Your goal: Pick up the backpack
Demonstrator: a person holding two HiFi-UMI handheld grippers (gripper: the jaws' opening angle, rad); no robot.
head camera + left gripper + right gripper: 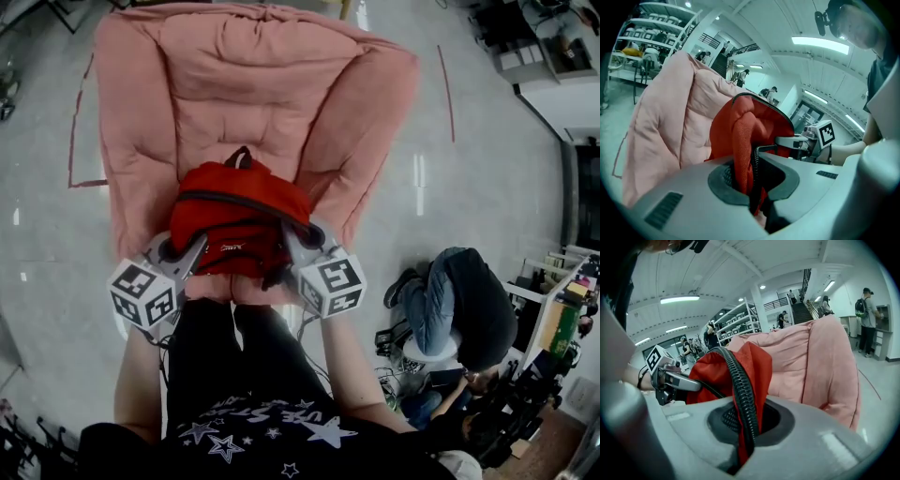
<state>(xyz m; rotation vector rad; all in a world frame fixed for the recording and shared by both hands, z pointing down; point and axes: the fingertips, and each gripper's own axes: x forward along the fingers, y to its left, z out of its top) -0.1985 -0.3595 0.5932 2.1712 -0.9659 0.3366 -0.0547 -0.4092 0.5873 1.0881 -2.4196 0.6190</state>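
The red backpack sits at the centre of the head view, over the lower, front part of a big pink padded lounge cushion that fills the upper half of the frame. Its black carry loop points towards the top of the picture. No view shows whether the bag's underside touches the cushion.

The left gripper reaches in from the lower left and meets the bag's left side. In the left gripper view its jaws are nearly together, pinching a thick fold of red fabric with a black zip edge running along it. The right gripper comes in from the lower right and meets the bag's right side. In the right gripper view its jaws are pressed tight on a thin edge of red fabric and the black zip coil, which curves up and away to the left.

Each gripper's marker cube lies just below the bag in the head view, with the wearer's bare forearms behind them.

At the lower right of the head view a person in dark clothes crouches on the glossy grey floor, well apart from the cushion.
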